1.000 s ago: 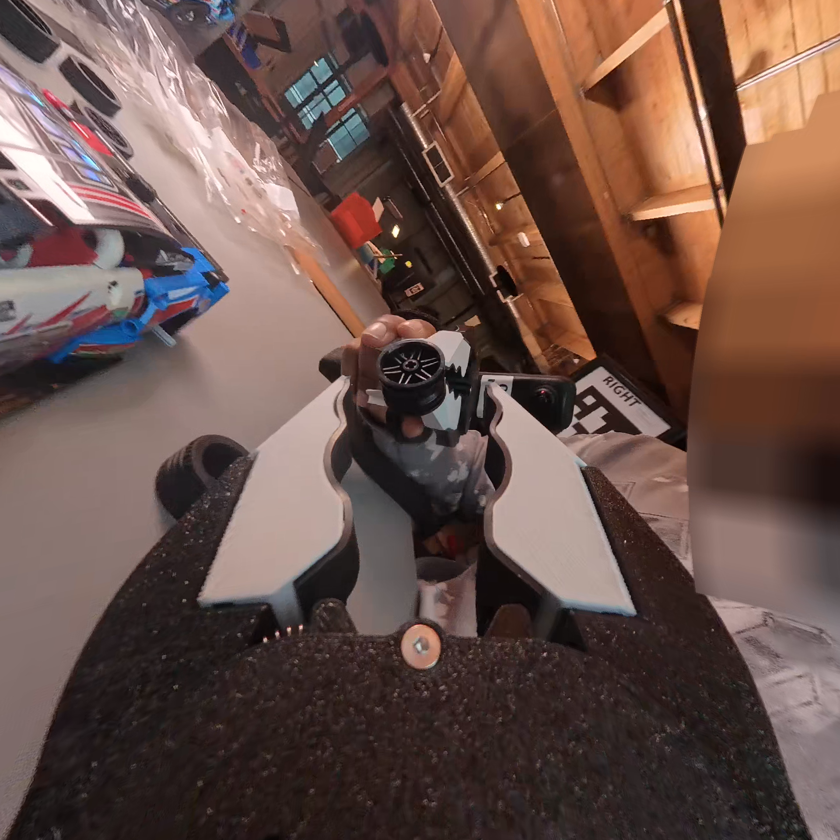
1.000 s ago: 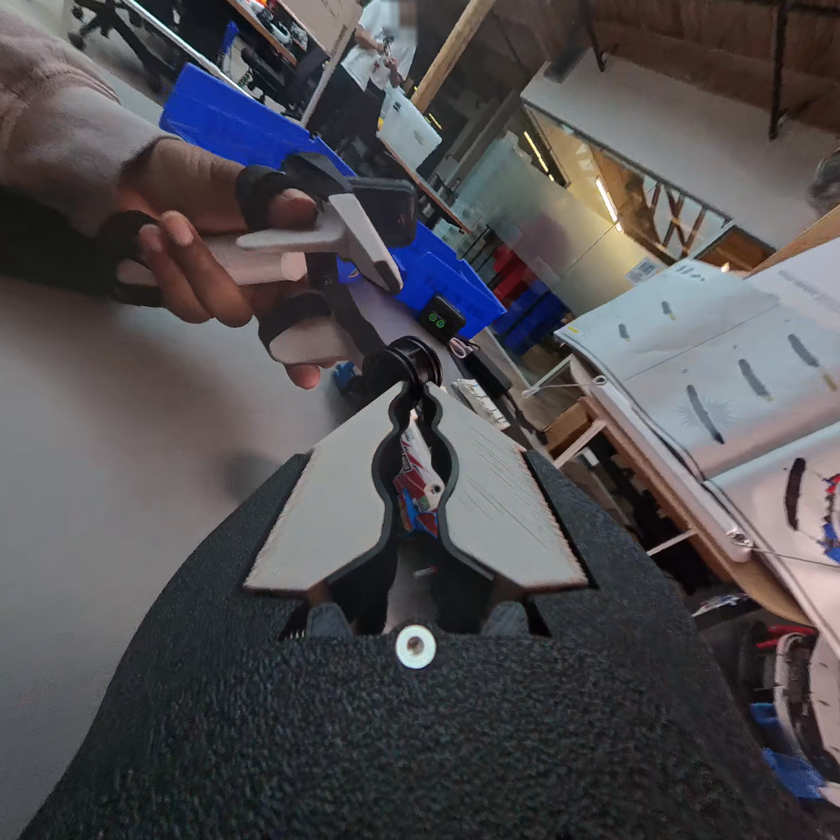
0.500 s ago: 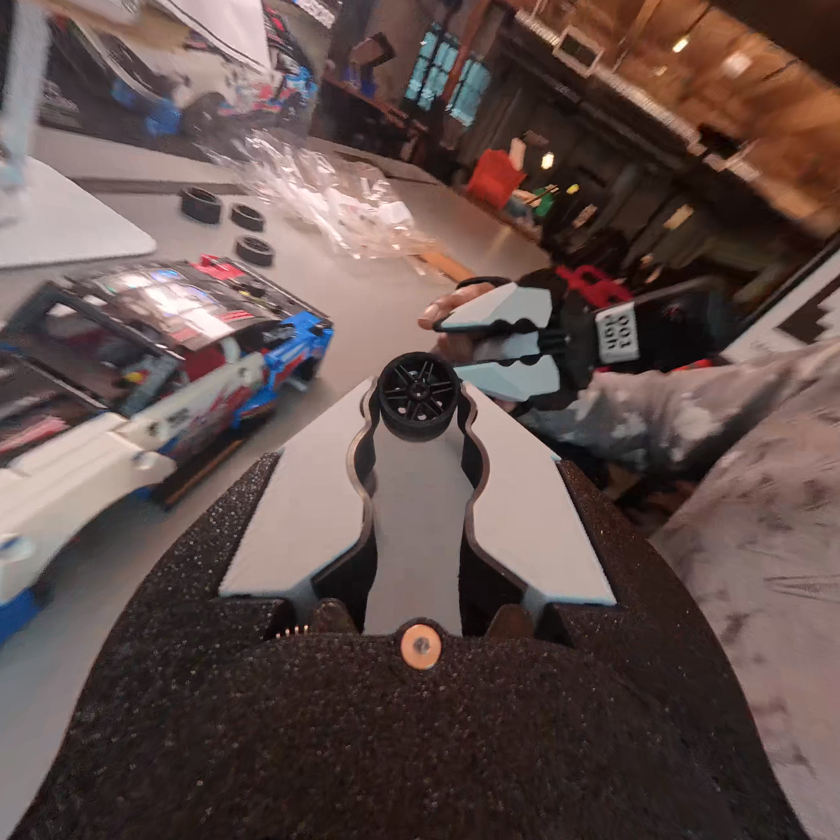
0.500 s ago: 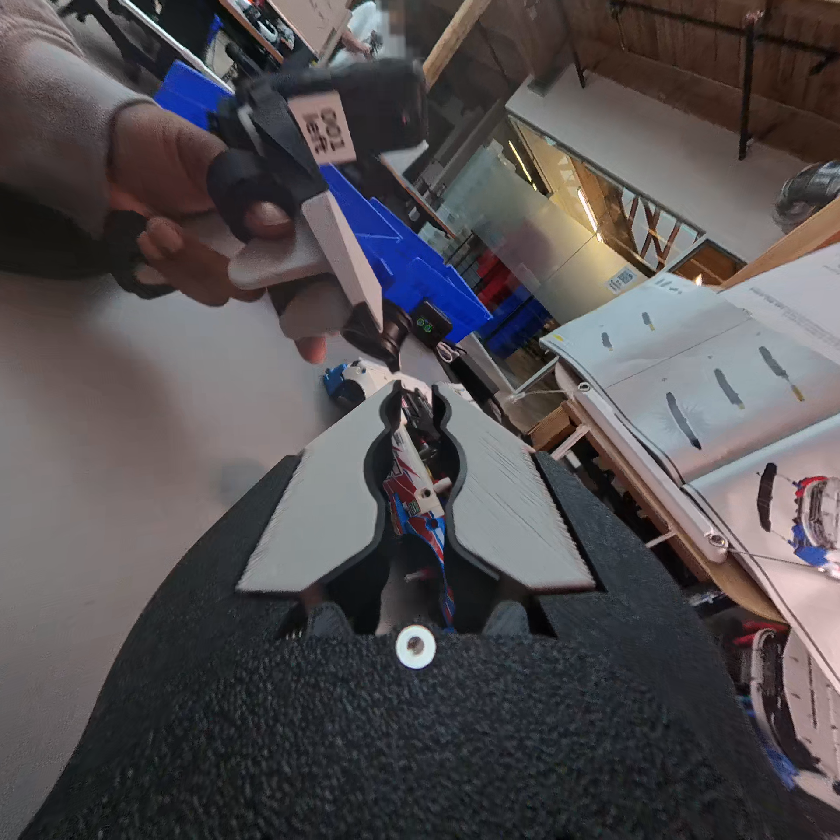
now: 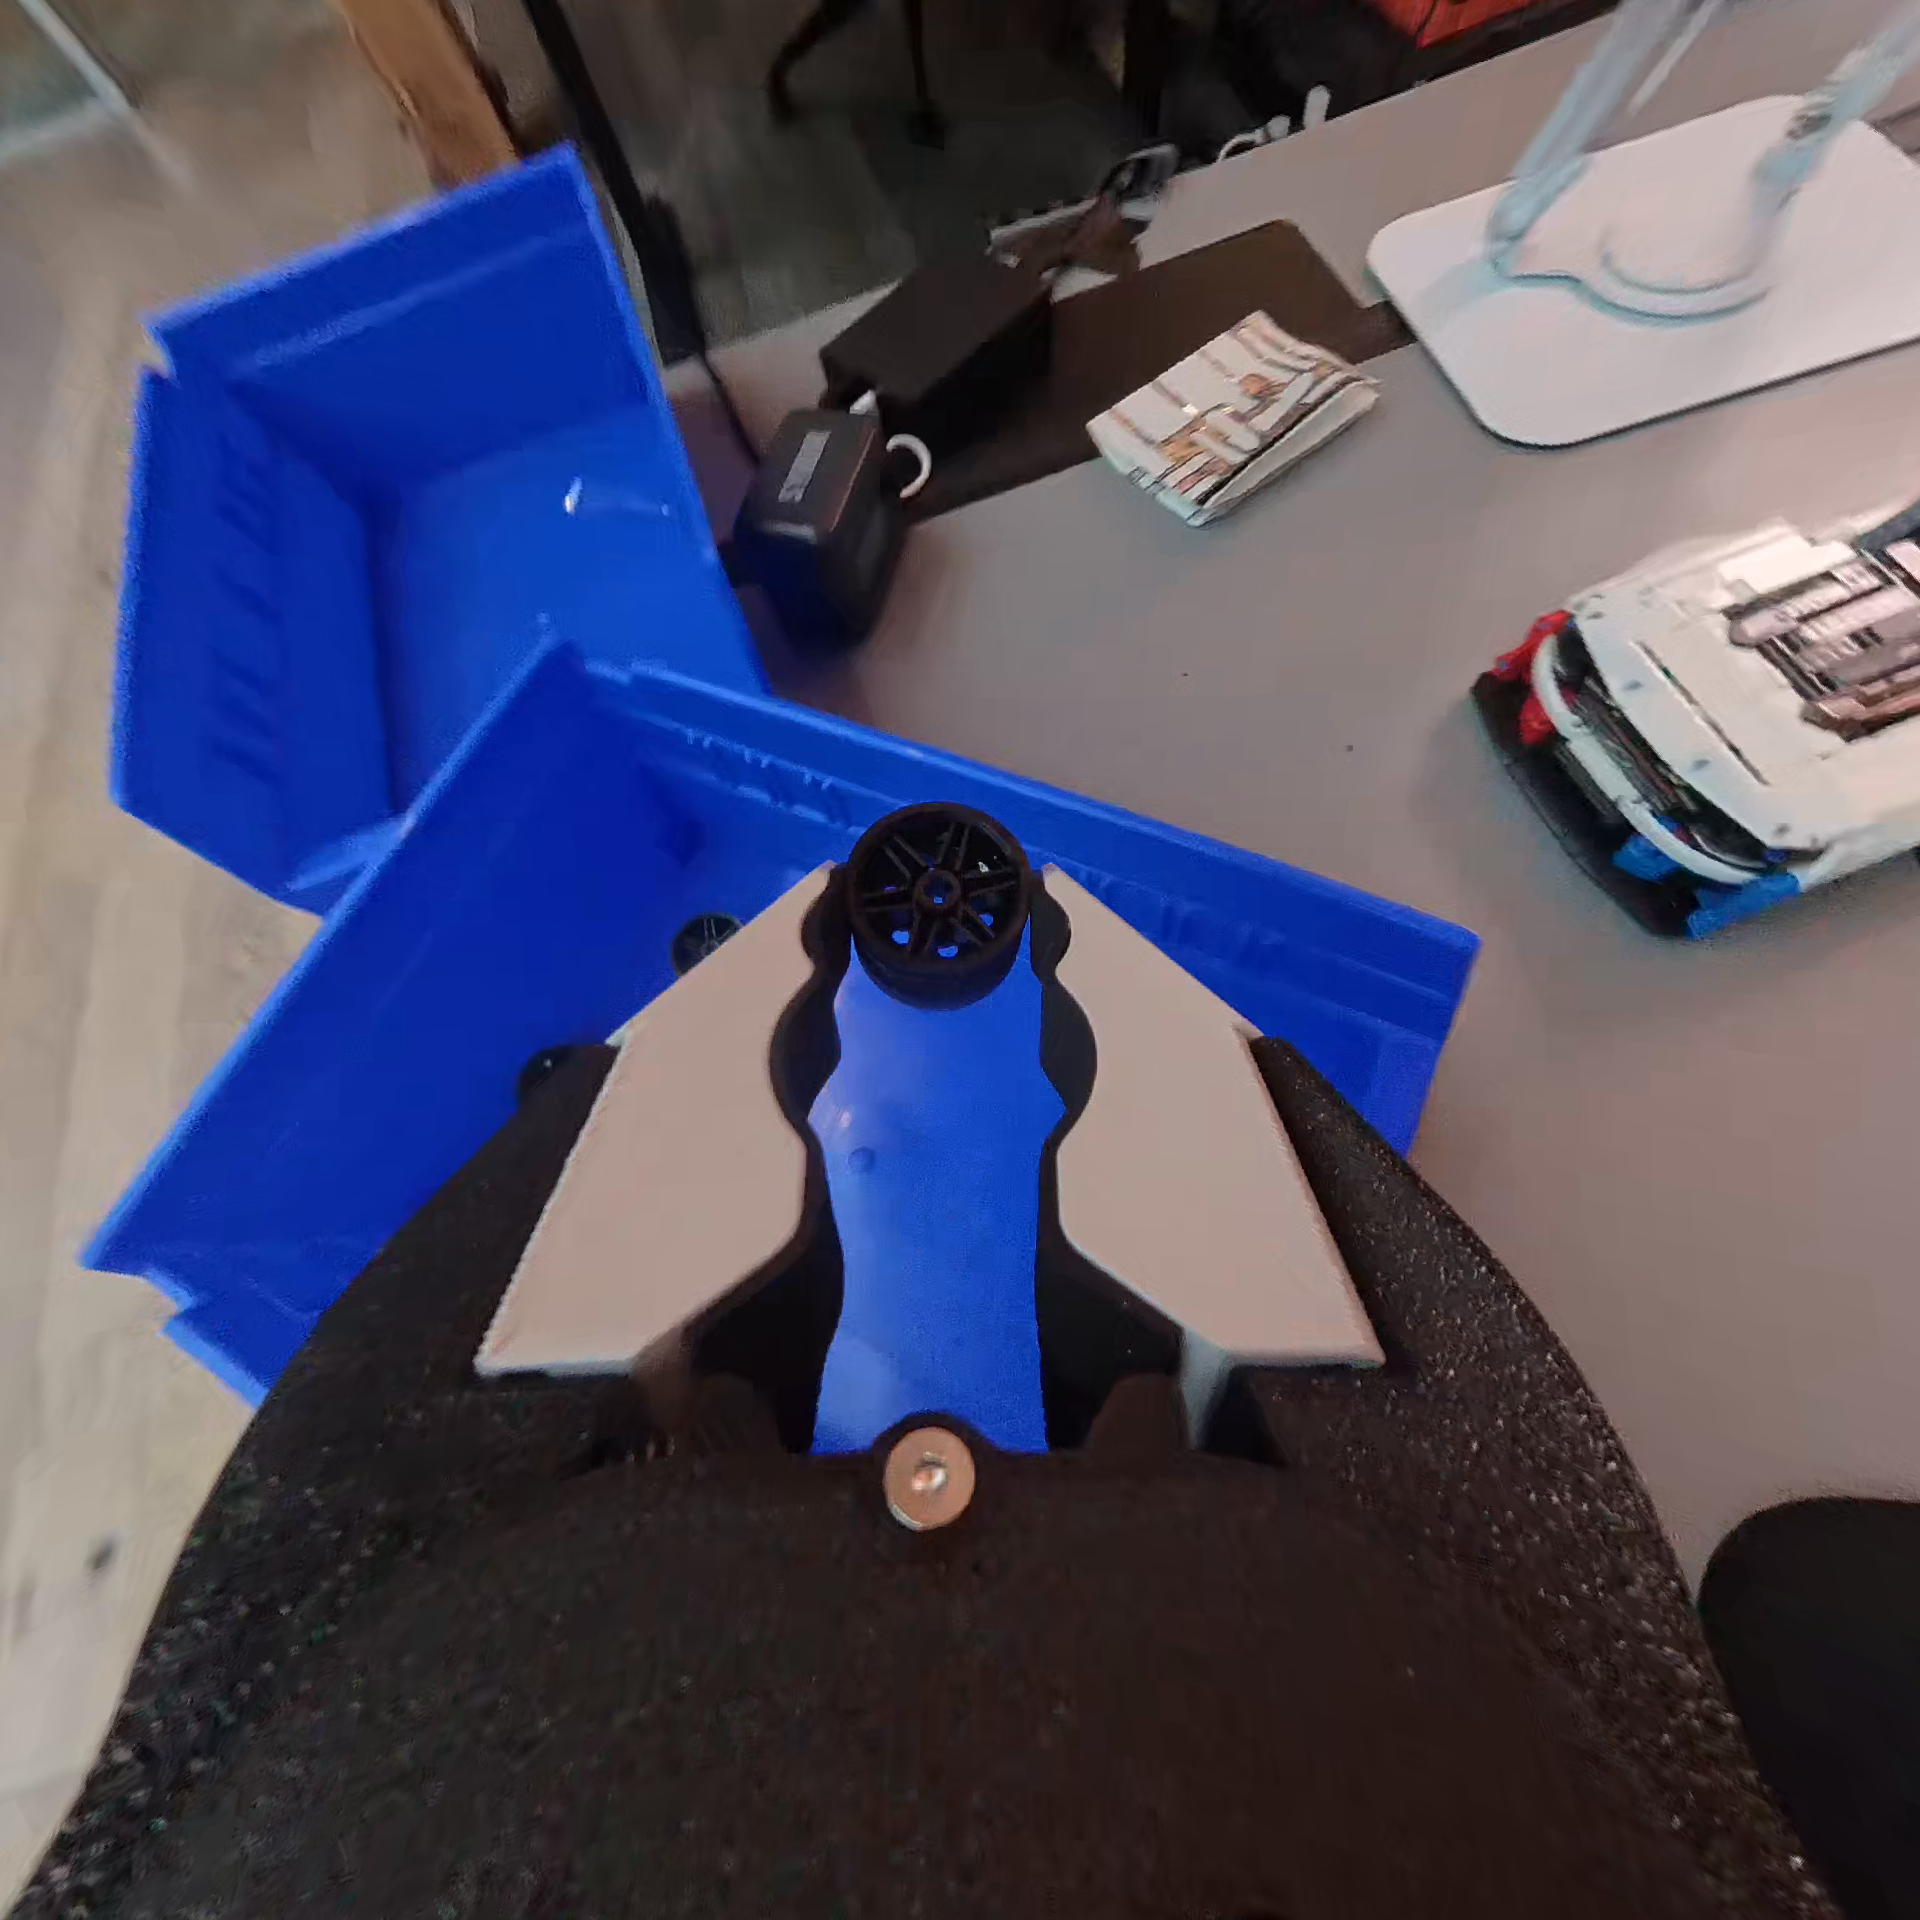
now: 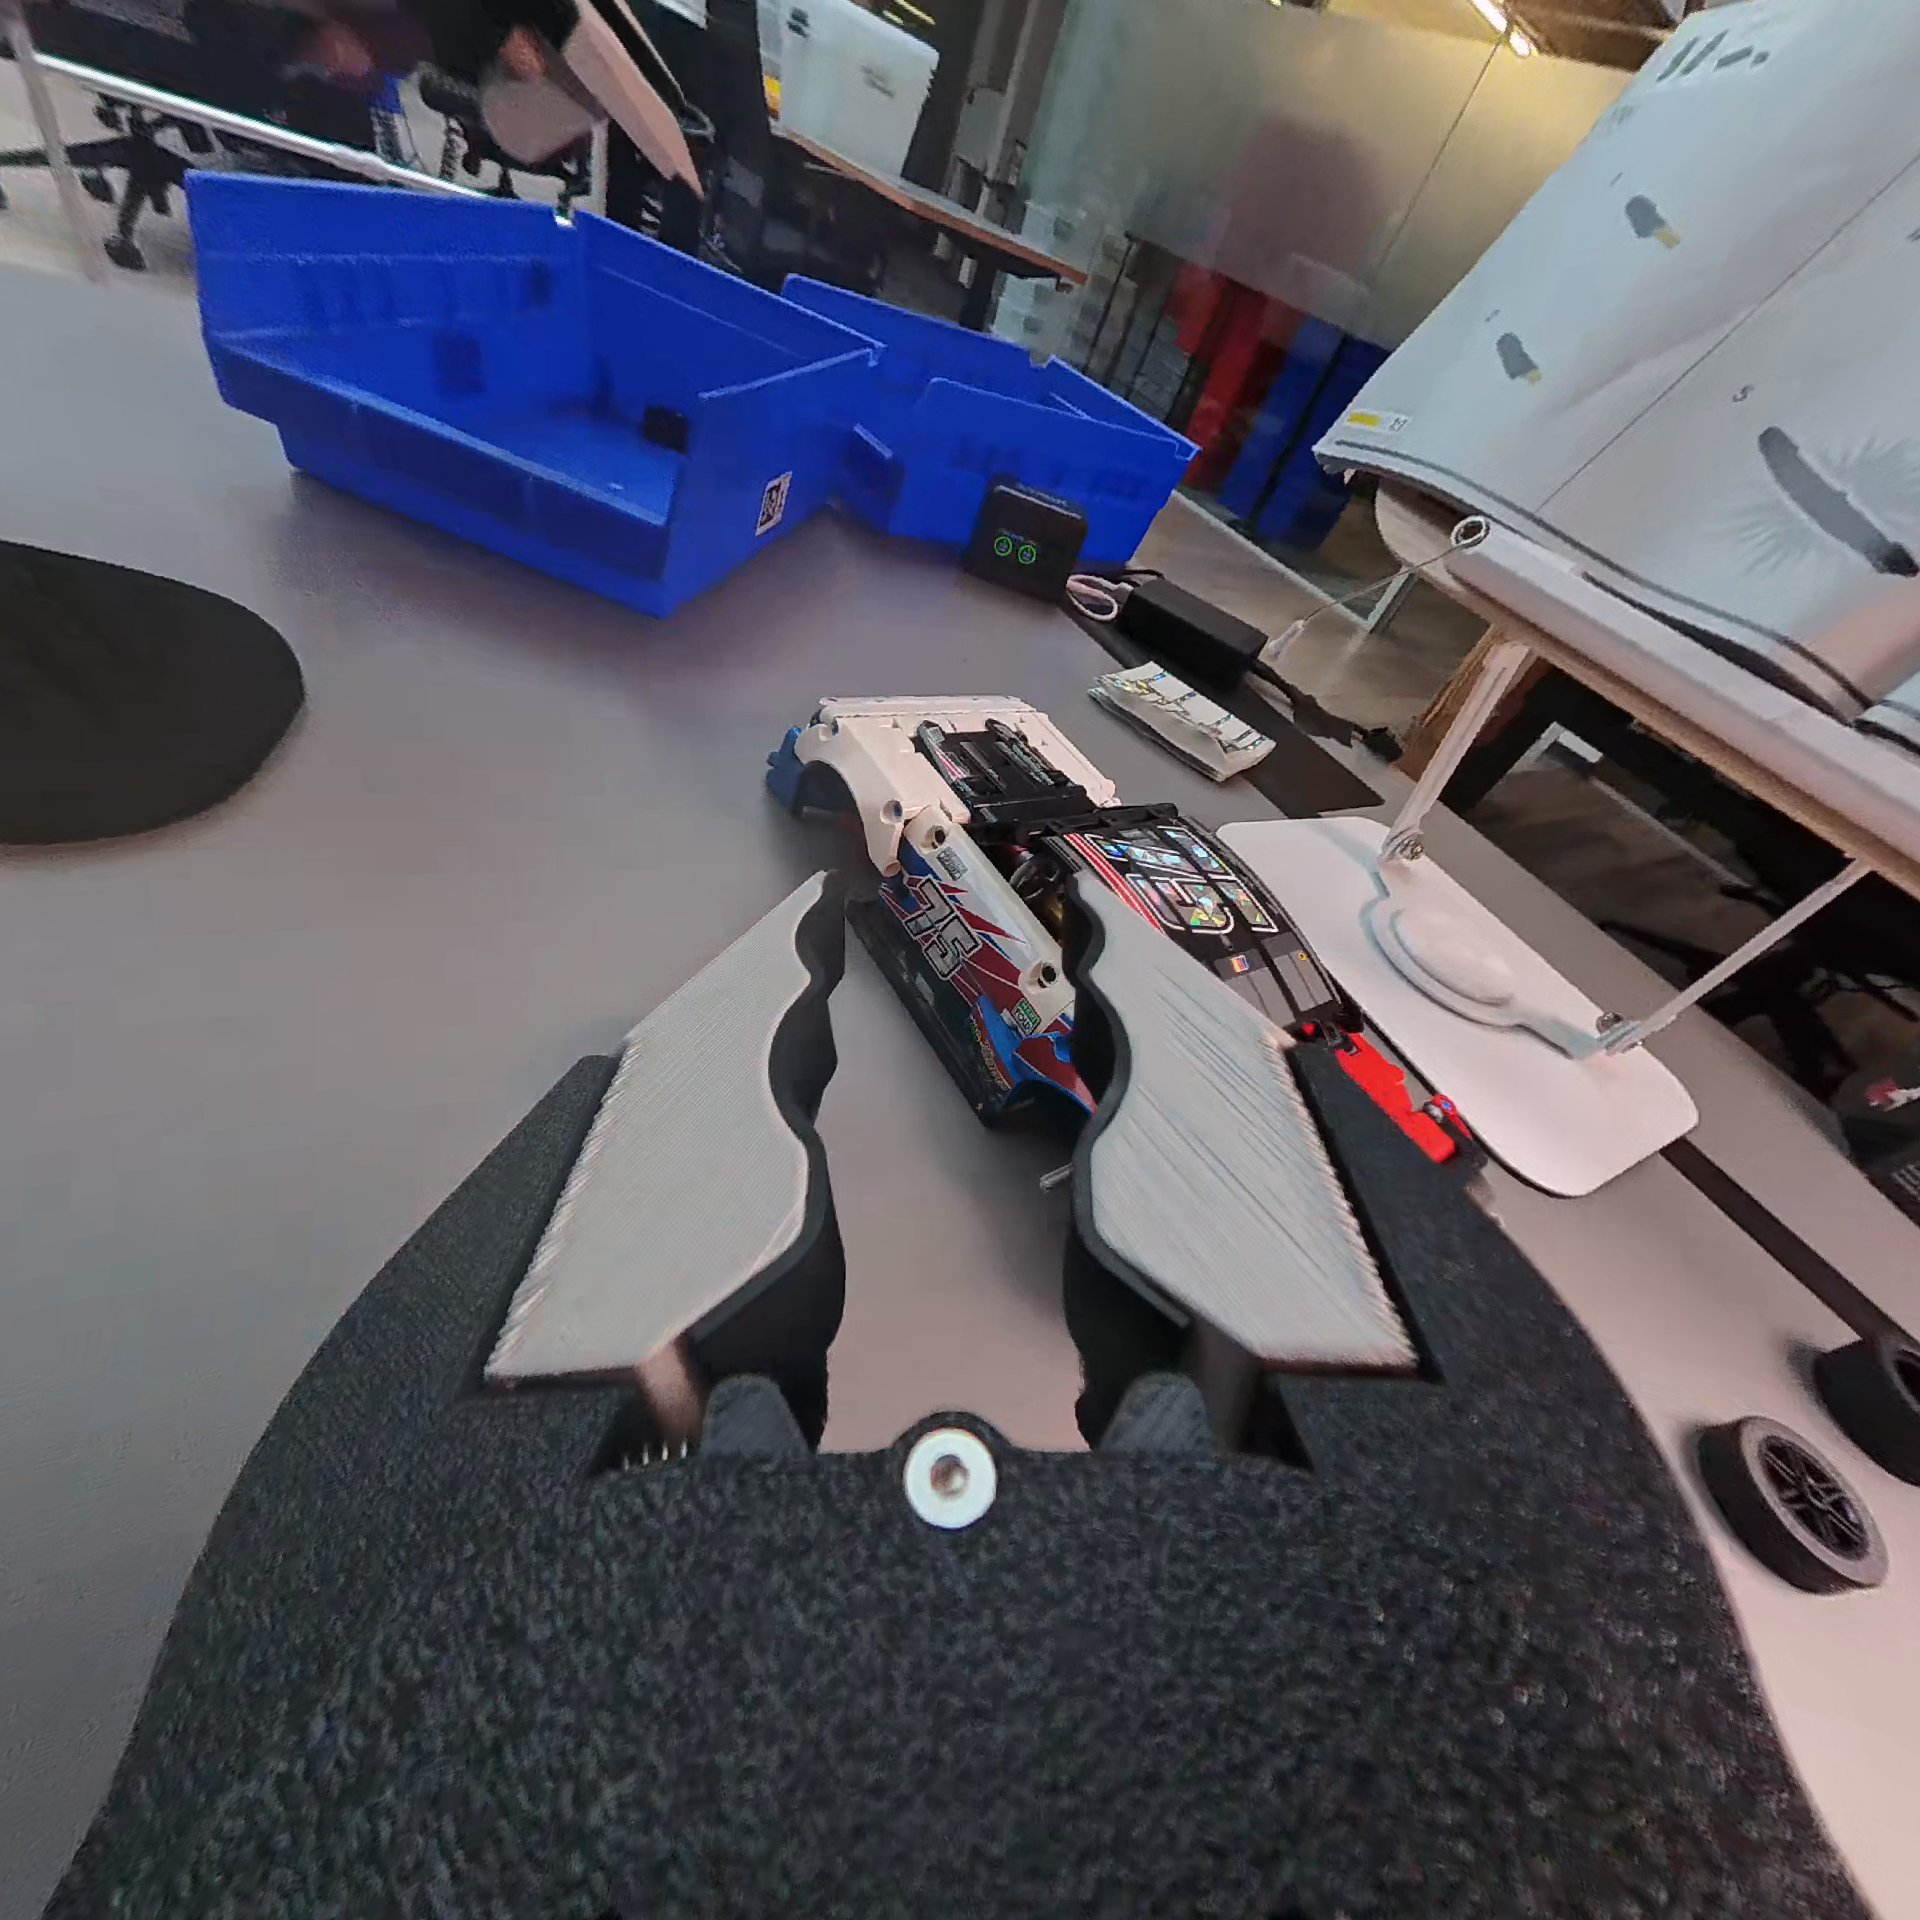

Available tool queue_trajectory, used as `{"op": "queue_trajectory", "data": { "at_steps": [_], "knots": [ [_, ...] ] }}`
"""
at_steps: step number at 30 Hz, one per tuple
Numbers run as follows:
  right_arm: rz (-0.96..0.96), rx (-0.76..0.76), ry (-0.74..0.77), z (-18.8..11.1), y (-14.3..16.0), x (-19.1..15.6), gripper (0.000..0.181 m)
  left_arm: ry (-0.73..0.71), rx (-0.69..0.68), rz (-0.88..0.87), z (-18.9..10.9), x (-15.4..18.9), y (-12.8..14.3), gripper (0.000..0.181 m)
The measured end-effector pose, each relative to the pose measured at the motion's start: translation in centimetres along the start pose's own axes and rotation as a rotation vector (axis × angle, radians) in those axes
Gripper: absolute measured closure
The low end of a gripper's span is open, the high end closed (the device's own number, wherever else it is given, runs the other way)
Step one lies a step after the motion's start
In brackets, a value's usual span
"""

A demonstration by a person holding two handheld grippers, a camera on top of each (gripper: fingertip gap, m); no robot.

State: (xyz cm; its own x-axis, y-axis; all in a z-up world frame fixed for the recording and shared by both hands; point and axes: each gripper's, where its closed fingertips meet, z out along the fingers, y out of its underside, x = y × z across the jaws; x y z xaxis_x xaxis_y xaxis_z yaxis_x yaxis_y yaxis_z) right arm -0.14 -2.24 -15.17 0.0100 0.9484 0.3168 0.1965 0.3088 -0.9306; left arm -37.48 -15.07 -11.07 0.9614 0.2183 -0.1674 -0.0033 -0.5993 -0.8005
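Observation:
My left gripper (image 5: 940, 904) is shut on a black spoked wheel rim (image 5: 940, 920) and holds it above the inside of a blue bin (image 5: 499, 1039). Another small black wheel (image 5: 710, 935) lies on the bin floor beside the left finger. My right gripper (image 6: 951, 894) is open and empty, low over the grey table, with its fingertips on either side of the rear of a white, blue and red brick-built race car (image 6: 935, 790). The car also shows in the left wrist view (image 5: 1766, 727). The left gripper shows blurred at the top of the right wrist view (image 6: 613, 94).
A second blue bin (image 5: 364, 499) stands behind the first. A black charger (image 5: 821, 509), a folded booklet (image 5: 1236, 416) and a white book stand base (image 6: 1455, 987) with an open manual (image 6: 1662, 312) lie near the car. Black tyred wheels (image 6: 1808, 1496) sit at the right. There is about 40 cm between the tips of the two grippers. The black charger (image 5: 821, 509) sits 25 cm or so from the ends of my left fingers. The right camera catches it too, in the right wrist view (image 6: 1012, 498).
The wheel rim passed from my right gripper to my left, which then swung over the blue bin. My right gripper opened and came down toward the car.

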Motion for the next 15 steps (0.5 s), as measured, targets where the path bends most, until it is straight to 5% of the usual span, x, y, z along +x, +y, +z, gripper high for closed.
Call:
{"op": "queue_trajectory", "data": {
  "at_steps": [2, 7, 15],
  "knots": [
    [0.005, -0.012, -0.018, 0.2, 0.3, -0.4, 0.14, 0.012, -0.081, -0.161, 2.7, -2.7, 1.6, 0.148],
    [-0.015, -0.047, -0.051, 0.6, 1.1, -1.4, 0.14, -0.268, -0.228, -0.457, 8.1, -8.7, 6.7, 0.148],
    [0.056, -0.038, -0.085, 0.3, 1.3, -1.0, 0.147, -0.415, -0.334, -0.644, 9.8, -11.5, 12.7, 0.147]
  ]
}}
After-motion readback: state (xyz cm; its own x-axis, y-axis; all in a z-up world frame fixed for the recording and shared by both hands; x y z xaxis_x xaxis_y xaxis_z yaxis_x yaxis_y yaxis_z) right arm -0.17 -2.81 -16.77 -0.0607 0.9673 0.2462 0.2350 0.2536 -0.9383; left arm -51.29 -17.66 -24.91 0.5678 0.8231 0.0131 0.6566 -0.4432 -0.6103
